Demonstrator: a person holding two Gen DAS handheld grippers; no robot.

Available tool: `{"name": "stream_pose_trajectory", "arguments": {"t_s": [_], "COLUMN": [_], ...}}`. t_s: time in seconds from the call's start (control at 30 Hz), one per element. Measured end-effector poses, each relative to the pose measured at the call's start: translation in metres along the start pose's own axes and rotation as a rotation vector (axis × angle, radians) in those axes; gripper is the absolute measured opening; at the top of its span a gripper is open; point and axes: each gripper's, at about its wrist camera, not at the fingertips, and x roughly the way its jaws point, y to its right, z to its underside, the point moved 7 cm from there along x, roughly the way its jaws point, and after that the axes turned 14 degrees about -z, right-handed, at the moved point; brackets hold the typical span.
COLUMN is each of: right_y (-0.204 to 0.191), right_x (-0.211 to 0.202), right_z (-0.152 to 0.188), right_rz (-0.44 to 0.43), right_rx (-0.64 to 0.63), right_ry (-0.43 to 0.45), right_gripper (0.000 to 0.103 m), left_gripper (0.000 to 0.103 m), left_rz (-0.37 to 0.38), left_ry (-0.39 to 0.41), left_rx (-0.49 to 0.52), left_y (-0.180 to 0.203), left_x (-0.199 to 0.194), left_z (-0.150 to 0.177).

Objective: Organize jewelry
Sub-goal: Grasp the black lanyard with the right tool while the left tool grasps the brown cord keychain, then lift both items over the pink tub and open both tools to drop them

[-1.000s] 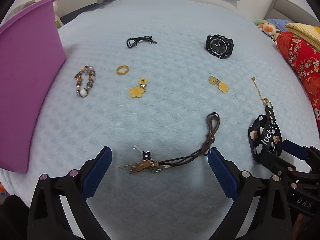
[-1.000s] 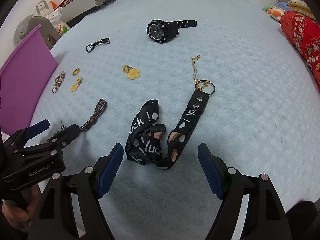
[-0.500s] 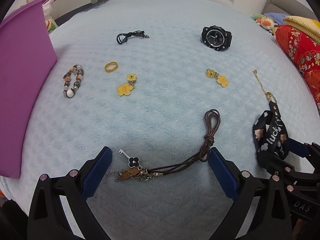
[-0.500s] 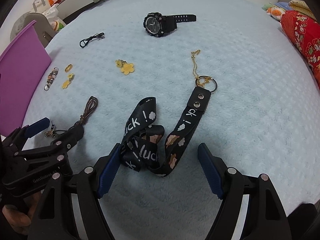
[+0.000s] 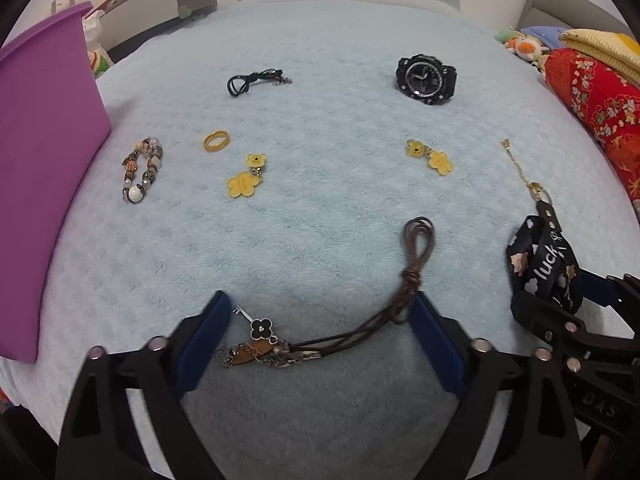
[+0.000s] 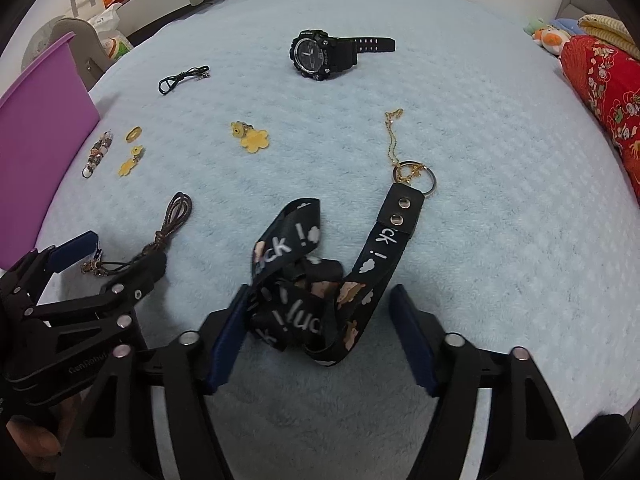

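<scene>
Left wrist view
- Surface: pale blue blanket, jewelry scattered across it.
- Left gripper: jaws spread but closing; brown cord necklace lies between them. The right pad touches the knotted cord; the left pad sits just beside the charm end, not pressing it.
- Charms: black clover charm and small clasps at the cord's left end, near the left pad.
- Far left: purple box, with a beaded bracelet just beside its wall.
- Middle row: gold ring, yellow bear-and-flower charm, a second matching charm.
- Back: black cord bracelet, black watch.
- Right edge: gold chain leading down to the black printed strap, with the right gripper at it.

Right wrist view
- Right gripper: jaws apart and closing; bunched strap between them. The left pad touches the fabric, the right pad stands clear.
- Strap end: riveted tab joined to a key ring, chain running back from it.
- Left gripper: low at left, astride the necklace.
- Hand: partly visible in the bottom left corner.
- Back: watch, strap stretched out to the right.
- Left: purple box.
</scene>
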Motion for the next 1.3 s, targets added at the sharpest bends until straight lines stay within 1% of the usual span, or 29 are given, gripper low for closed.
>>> {"name": "stream_pose_trajectory", "arguments": {"t_s": [0.03,0.07,0.1,0.13,0.17,0.2,0.23,0.33,0.4,0.53,0.8,1.07,1.3], "right_y": [0.0,0.0,-0.001,-0.001,-0.001,-0.001,-0.001,-0.002,-0.002,-0.004,-0.017,-0.043,-0.074], "right_x": [-0.001,-0.002,-0.002,-0.003,-0.004,-0.005,-0.006,-0.008,-0.013,-0.024,-0.057,-0.089,-0.126], "right_z": [0.0,0.0,0.001,0.001,0.001,0.001,0.001,0.002,0.003,0.002,-0.007,-0.021,-0.051], "right_rz": [0.0,0.002,0.004,0.005,0.007,0.008,0.004,-0.008,-0.032,-0.072,-0.132,-0.196,-0.26], "right_rx": [-0.002,-0.005,-0.007,-0.008,-0.011,-0.015,-0.017,-0.018,0.0,0.015,0.031,0.017,-0.019], "right_ry": [0.001,0.001,0.002,0.003,0.004,0.006,0.007,0.007,0.015,0.035,0.08,0.129,0.204], "right_gripper": [0.057,0.055,0.051,0.043,0.038,0.029,0.027,0.023,0.022,0.021,0.021,0.021,0.021], "left_gripper": [0.068,0.053,0.046,0.036,0.028,0.022,0.007,0.006,0.006,0.006,0.006,0.006,0.006], "left_rz": [0.011,0.005,0.016,0.025,0.012,0.011,0.018,0.058,0.086,0.108,0.121,0.138,0.134], "left_ry": [0.01,0.017,0.021,0.024,0.032,0.034,0.035,0.013,-0.008,-0.023,0.004,0.029,0.058], "left_rx": [0.005,0.01,0.021,0.03,0.042,0.048,0.052,0.025,-0.008,-0.041,-0.072,-0.119,-0.154], "left_y": [0.001,0.002,0.004,0.007,0.008,0.009,0.009,0.007,0.002,-0.005,-0.024,-0.048,-0.073], "left_x": [-0.004,-0.005,-0.007,-0.008,-0.01,-0.011,-0.012,-0.014,-0.016,-0.021,-0.051,-0.08,-0.106], "left_z": [0.0,-0.001,-0.001,-0.001,-0.001,-0.001,-0.001,-0.001,-0.001,-0.002,-0.008,-0.017,-0.028]}}
